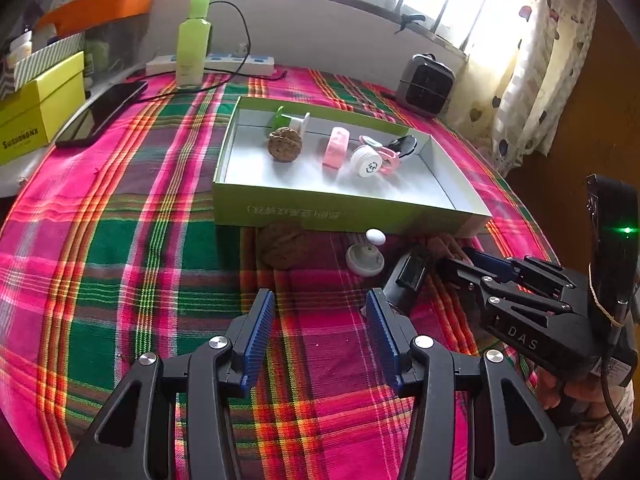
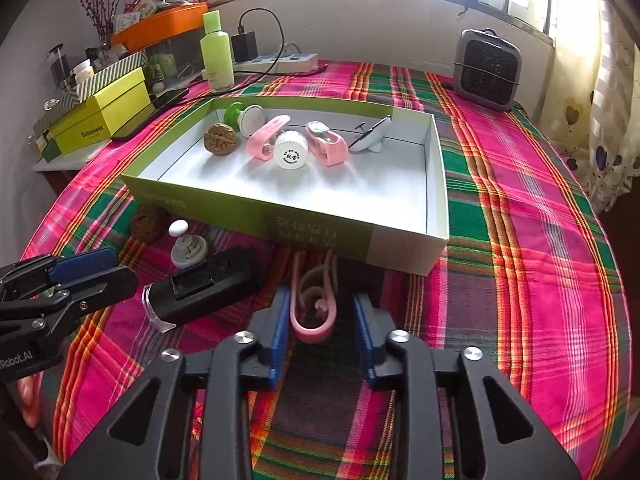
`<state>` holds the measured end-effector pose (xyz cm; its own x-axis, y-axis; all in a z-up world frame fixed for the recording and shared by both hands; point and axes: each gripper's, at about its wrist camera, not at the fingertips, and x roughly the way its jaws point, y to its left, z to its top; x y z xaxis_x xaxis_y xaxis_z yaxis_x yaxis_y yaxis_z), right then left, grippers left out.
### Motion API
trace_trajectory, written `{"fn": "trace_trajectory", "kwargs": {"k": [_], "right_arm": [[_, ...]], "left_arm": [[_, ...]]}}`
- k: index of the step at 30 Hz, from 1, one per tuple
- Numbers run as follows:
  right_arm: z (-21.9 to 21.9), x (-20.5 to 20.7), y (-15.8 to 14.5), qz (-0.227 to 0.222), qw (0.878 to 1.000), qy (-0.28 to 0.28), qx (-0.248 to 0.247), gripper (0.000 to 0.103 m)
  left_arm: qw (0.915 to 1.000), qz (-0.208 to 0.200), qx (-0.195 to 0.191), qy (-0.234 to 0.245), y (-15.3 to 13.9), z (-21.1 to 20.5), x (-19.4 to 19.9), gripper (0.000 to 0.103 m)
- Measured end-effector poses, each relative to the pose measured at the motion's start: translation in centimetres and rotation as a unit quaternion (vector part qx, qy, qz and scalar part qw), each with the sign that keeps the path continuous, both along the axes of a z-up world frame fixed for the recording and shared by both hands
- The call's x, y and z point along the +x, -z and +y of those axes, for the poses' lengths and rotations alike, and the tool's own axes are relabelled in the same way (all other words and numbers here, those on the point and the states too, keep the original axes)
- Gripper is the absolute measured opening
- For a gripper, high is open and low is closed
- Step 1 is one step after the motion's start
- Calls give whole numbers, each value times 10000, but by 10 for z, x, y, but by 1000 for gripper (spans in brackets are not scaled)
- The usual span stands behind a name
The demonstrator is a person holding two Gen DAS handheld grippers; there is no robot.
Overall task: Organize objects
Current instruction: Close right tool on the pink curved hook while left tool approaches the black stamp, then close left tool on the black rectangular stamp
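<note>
Pink plastic U-shaped clip (image 2: 311, 312) sits between the right gripper (image 2: 322, 334) fingers, 12 o'clock ahead, pads not quite touching. Left gripper (image 1: 320, 334) gapes empty.

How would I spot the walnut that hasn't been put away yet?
Find the shallow green box on the plaid tablecloth. Just outside its near wall lies a brown, wrinkled walnut, beside a small white knob. Its twin lies inside the box.

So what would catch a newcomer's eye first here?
Probably the loud pink-and-green plaid cloth covering the table, then the shallow green box at its middle, holding two pink clips, a white cap and a walnut. Nearest, the right gripper has its blue fingers on either side of a pink clip.
</note>
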<state>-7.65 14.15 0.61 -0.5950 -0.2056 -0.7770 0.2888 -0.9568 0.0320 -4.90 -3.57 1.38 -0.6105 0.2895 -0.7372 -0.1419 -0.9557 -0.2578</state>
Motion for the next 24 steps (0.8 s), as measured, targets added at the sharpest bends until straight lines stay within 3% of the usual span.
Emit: {"fn": "trace_trajectory", "kwargs": {"k": [12,24], "right_arm": [[17,8,-1,11,9999,102,-32,24],[31,16,0,-24,9998,144,-161,25]], "left_arm": [[9995,103,11,301,-7,19,-1,46],[9973,8,-344,643,1,53,-13,46]]}}
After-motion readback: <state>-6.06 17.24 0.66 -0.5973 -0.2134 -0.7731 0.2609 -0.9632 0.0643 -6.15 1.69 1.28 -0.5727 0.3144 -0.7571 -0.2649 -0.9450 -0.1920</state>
